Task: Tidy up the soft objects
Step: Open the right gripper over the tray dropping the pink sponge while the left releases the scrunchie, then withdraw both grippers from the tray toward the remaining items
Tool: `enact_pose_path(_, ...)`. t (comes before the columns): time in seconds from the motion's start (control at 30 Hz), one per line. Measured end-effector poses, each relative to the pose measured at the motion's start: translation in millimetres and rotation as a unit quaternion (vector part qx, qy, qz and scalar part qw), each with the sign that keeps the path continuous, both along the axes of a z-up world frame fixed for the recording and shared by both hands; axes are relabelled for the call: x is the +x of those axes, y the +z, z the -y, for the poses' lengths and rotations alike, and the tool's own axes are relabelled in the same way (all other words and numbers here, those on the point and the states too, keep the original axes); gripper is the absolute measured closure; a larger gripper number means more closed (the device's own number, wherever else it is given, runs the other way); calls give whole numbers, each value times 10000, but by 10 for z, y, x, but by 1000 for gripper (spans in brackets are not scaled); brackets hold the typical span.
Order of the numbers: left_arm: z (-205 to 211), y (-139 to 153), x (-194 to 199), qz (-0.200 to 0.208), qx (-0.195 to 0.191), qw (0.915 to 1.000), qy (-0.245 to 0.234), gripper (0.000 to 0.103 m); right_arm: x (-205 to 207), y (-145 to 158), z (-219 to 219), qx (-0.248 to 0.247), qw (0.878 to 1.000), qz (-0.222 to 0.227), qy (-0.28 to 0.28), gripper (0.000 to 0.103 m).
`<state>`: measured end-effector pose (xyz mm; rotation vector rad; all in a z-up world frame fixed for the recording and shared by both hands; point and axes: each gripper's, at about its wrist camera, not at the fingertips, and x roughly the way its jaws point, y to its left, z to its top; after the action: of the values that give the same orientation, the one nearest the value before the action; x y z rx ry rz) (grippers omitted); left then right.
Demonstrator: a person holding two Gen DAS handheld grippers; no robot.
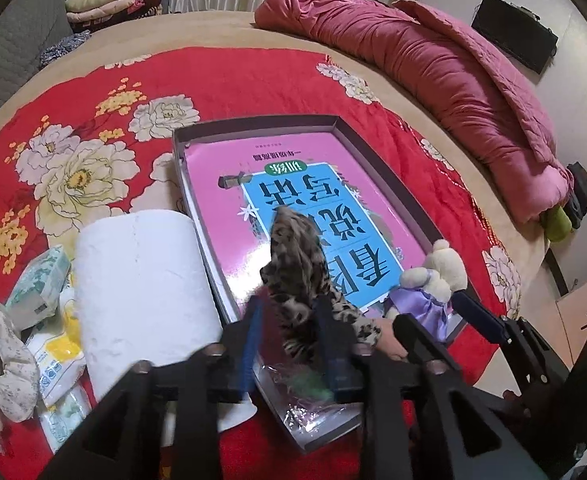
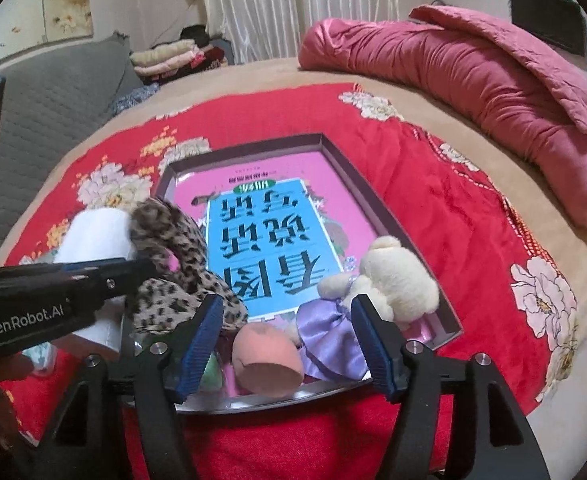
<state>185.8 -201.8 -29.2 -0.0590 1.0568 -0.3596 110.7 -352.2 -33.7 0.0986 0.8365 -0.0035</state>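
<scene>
A shallow grey box (image 1: pixel 253 122) holding a pink and blue book (image 1: pixel 313 208) lies on the red floral blanket (image 1: pixel 233 80). My left gripper (image 1: pixel 289 304) is open over the box's near left corner. A leopard-print cloth (image 1: pixel 297 272) stands bunched between its fingers and leans on the right one. In the right wrist view this cloth (image 2: pixel 169 236) wraps round the left gripper's tip (image 2: pixel 141 272). My right gripper (image 2: pixel 287 302) stands open over the box's near edge. Between its pads lie a peach soft lump (image 2: pixel 267 364) and a cream plush toy in a purple dress (image 2: pixel 393 276).
A white paper roll (image 1: pixel 141 280), tissue packs (image 1: pixel 37 284) and a flowered cloth (image 1: pixel 5 356) lie left of the box. A rolled pink quilt (image 2: pixel 473 76) runs along the bed's right side. Folded clothes (image 2: pixel 169 56) and a grey cushion (image 2: pixel 53 96) sit at the back left.
</scene>
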Motion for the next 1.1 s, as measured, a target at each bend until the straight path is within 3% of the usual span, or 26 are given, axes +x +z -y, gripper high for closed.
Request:
enact_pose_path(0.07, 6, 19, -11, 76, 48, 10000, -27, 52, -25, 33, 21, 30, 9999, 90, -38, 34)
enact_pose_path(0.33, -14, 68, -39, 187, 114, 9998, 17, 52, -135, 157, 140, 147, 9982, 466, -348, 32)
enact_pose_path(0.47, -82, 155, -74, 418, 89, 9990, 149, 51, -130, 160, 168, 185, 9980, 457, -391, 31)
enact_pose_path(1.1, -152, 292, -251, 734, 197, 9968, 237, 49, -130, 126, 264, 303, 9970, 385, -596, 28)
